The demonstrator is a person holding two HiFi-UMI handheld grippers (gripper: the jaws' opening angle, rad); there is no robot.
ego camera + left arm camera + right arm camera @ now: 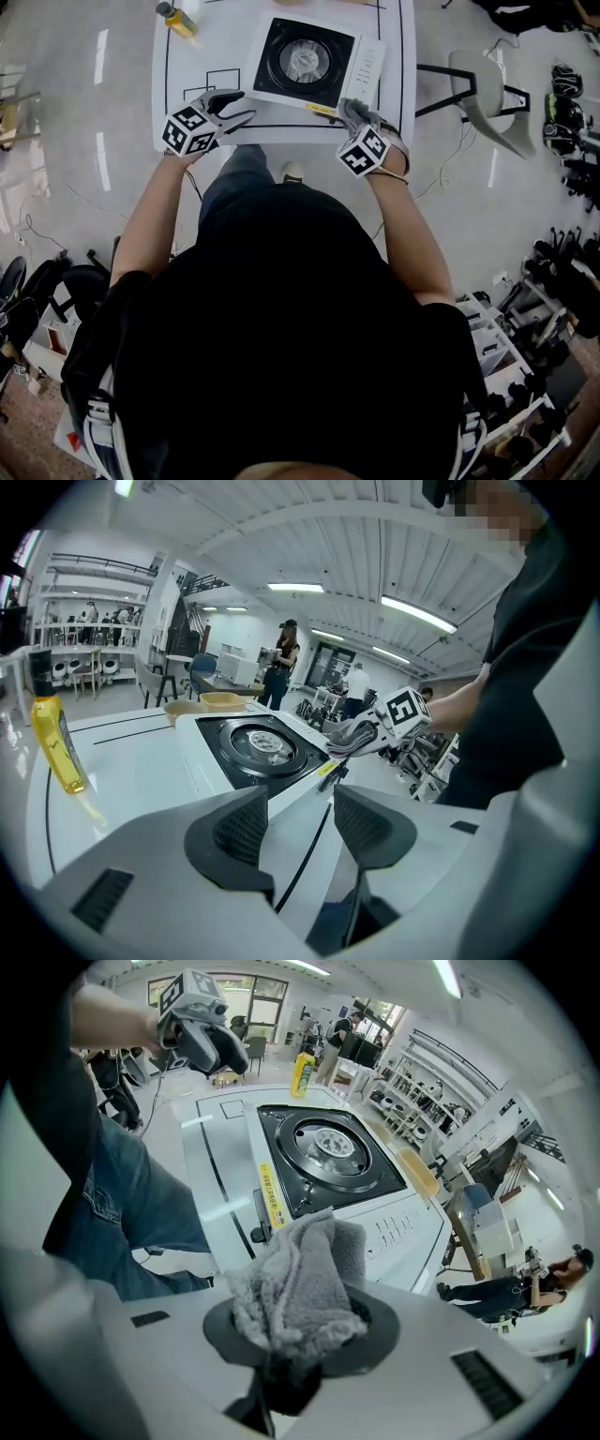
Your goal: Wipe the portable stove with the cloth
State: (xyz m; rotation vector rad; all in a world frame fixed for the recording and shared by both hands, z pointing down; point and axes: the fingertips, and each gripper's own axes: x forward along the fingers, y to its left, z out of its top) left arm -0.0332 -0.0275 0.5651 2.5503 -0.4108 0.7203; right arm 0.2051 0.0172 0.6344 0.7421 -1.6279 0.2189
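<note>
The white portable stove (359,67) with its black burner plate (306,61) sits on the white table (187,70), also seen as the stove (403,1215) and the stove (211,752). My right gripper (353,112) is shut on a bunched grey cloth (298,1283), held at the stove's near front edge by the yellow label; the cloth (352,735) shows in the left gripper view too. My left gripper (242,105) stands open and empty over the table, left of the stove's near corner. Its jaws (300,832) have a clear gap.
A yellow bottle (176,20) stands at the table's far left, seen also as the bottle (56,742) and the bottle (300,1074). A grey chair (487,94) is right of the table. Equipment crowds the floor at the right. People stand in the background.
</note>
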